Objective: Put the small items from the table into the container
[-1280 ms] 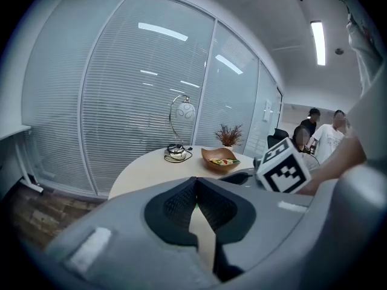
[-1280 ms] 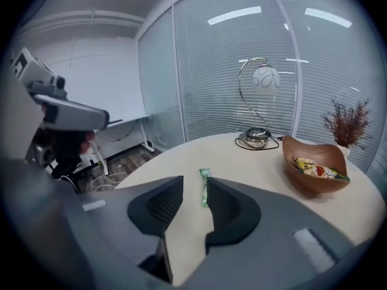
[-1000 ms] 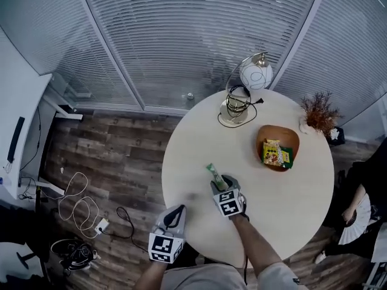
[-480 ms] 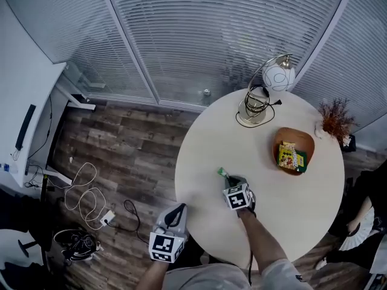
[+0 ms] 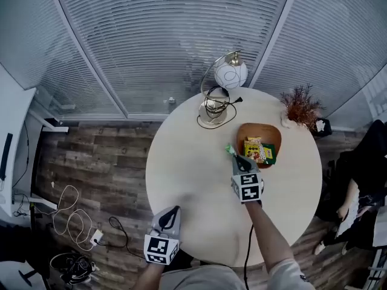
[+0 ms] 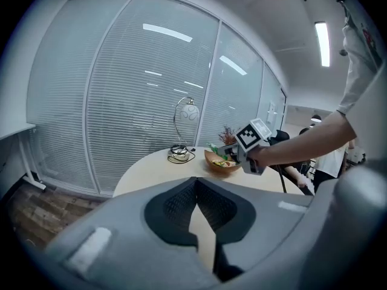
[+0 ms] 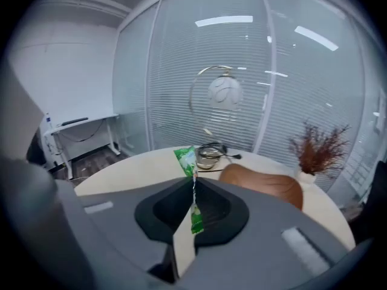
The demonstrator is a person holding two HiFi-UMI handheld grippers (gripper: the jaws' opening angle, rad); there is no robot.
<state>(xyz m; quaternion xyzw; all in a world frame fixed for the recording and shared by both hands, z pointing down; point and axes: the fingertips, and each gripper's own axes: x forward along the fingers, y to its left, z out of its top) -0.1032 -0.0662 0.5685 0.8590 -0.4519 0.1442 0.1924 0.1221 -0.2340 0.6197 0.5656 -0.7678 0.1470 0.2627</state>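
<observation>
— One sachet is in hand. The right gripper (image 5: 239, 162) has its fingers (image 7: 164, 209) pressed together on a thin green sachet (image 5: 230, 150). I hold it off the tabletop (image 5: 181, 174), just beside the near-left rim of the wooden bowl (image 5: 261, 130), which sits toward the tabletop's far right edge.

— Which step is that, then?

— The carry to the container, as I judge it. Next I need to bring the sachet over the bowl's opening, above the snack packets (image 5: 260, 151) lying in it, and only then part the fingers. If I let go short of the rim, it drops onto the tabletop.

— And your left?

— The left gripper (image 5: 172, 211) hangs at the near edge, fingers closed together on nothing.

— What does each view give you?

— The head view alone shows, from above, how the sachet sits against the rim, and what is in the bowl. The right gripper view shows the pinch itself, with the sachet edge-on between the pads, but only the bowl's outer wall. The left gripper view shows my right gripper side-on, raised beside the bowl.
</observation>
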